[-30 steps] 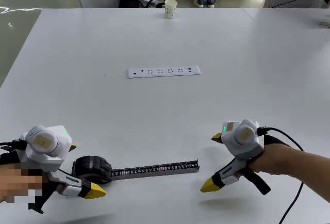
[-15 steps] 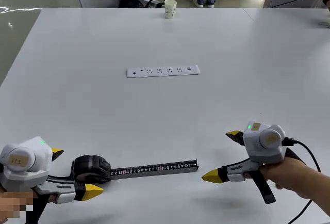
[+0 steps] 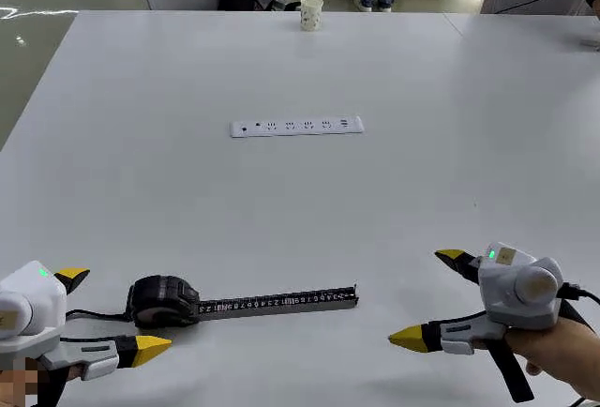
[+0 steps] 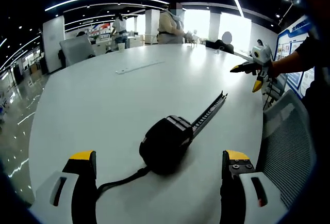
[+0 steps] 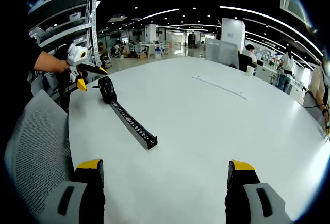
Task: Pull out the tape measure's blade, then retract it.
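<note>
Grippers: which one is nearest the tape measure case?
The left gripper: the case lies right by its open jaws. The right gripper hangs apart, beyond the extended blade's tip.

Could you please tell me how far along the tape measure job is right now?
Done: the blade lies pulled out of the tape measure's case. In hand: nothing; the left gripper by the case and the right gripper off the blade's tip are both open. Left: retracting the blade.

One tape measure (image 3: 165, 300), one power strip (image 3: 296, 128), one cup (image 3: 310, 14), two tools (image 3: 112, 311) (image 3: 428, 296)
</note>
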`<action>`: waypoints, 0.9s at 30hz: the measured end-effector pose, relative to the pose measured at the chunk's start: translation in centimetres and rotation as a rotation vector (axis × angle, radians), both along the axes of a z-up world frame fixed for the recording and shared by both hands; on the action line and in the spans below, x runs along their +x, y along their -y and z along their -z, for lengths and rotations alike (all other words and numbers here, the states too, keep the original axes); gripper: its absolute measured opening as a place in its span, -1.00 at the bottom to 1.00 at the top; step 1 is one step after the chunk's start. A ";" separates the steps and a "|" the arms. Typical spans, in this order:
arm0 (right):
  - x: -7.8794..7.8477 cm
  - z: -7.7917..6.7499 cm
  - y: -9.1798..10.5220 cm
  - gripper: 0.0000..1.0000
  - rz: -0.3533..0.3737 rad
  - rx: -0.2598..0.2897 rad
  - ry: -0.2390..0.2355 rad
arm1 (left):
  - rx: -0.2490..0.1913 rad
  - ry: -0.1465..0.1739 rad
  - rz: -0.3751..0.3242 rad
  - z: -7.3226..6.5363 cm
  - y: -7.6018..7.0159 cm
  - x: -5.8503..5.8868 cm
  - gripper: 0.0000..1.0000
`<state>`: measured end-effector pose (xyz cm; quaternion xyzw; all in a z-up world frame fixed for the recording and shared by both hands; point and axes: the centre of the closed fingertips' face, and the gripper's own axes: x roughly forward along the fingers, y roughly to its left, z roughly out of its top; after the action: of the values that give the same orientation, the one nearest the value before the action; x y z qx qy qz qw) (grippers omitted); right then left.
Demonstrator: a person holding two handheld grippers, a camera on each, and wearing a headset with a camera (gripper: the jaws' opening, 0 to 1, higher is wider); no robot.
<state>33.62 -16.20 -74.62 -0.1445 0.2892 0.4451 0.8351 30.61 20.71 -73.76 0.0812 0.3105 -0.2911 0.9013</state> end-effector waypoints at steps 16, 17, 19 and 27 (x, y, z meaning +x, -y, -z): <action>-2.4 0.4 3.5 0.98 0.091 0.001 -0.014 | -0.035 -0.021 -0.053 0.9 -1.5 -2.6 0.98; -2.6 0.4 3.7 0.98 0.093 0.004 -0.017 | -0.027 -0.019 -0.054 1.0 -1.7 -2.8 0.98; -3.0 0.6 4.1 0.98 0.095 -0.003 -0.024 | -0.005 -0.017 -0.044 1.2 -2.0 -3.2 0.98; -3.6 0.9 4.8 0.98 0.111 -0.007 -0.034 | -0.023 -0.016 -0.054 1.1 -2.0 -3.8 0.98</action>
<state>30.07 -21.05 -75.50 -0.1236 0.3125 0.3993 0.8530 26.83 22.74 -74.82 0.0601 0.3164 -0.2709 0.9071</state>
